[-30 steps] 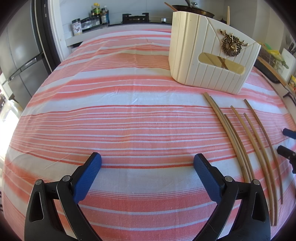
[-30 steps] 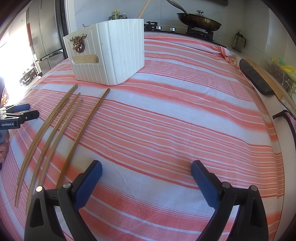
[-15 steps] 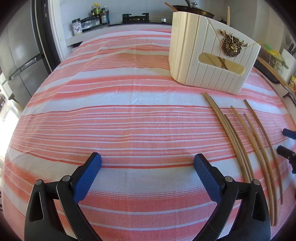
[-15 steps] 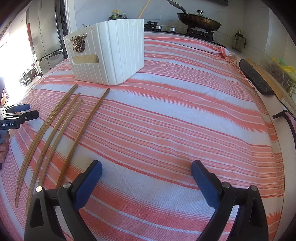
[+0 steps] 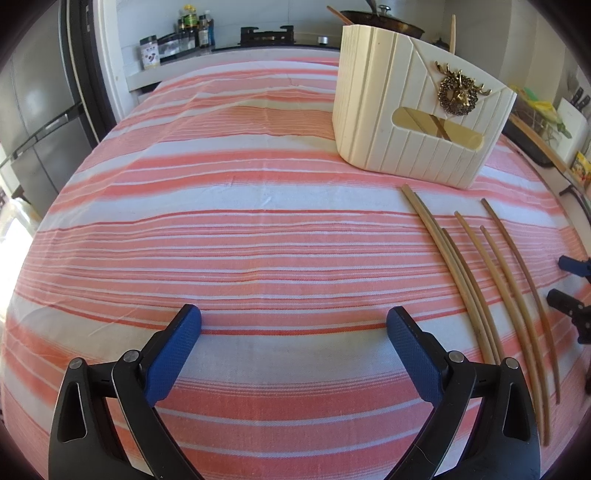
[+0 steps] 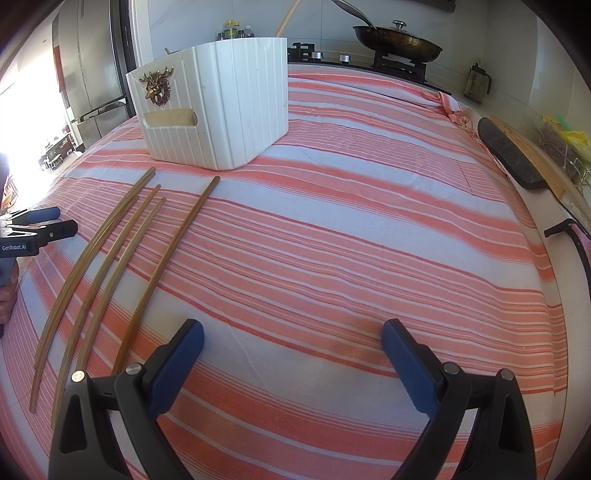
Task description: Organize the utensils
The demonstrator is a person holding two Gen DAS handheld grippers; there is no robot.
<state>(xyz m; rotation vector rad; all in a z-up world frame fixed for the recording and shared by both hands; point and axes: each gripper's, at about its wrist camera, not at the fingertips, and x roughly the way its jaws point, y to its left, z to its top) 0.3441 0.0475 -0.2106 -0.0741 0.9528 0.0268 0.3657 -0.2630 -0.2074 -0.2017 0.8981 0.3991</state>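
Observation:
Several long bamboo chopsticks lie side by side on the striped cloth, just in front of a cream ribbed holder box with a gold deer badge. In the right wrist view the same chopsticks lie at the left, below the holder box. My left gripper hovers open over bare cloth, left of the chopsticks. Right of the chopsticks, my right gripper is also open and holds nothing. Each gripper shows at the edge of the other's view: the right gripper and the left gripper.
A red-and-white striped cloth covers the table. Behind it are a stove with a lidded pan, jars and a fridge. A dark board lies along the right edge.

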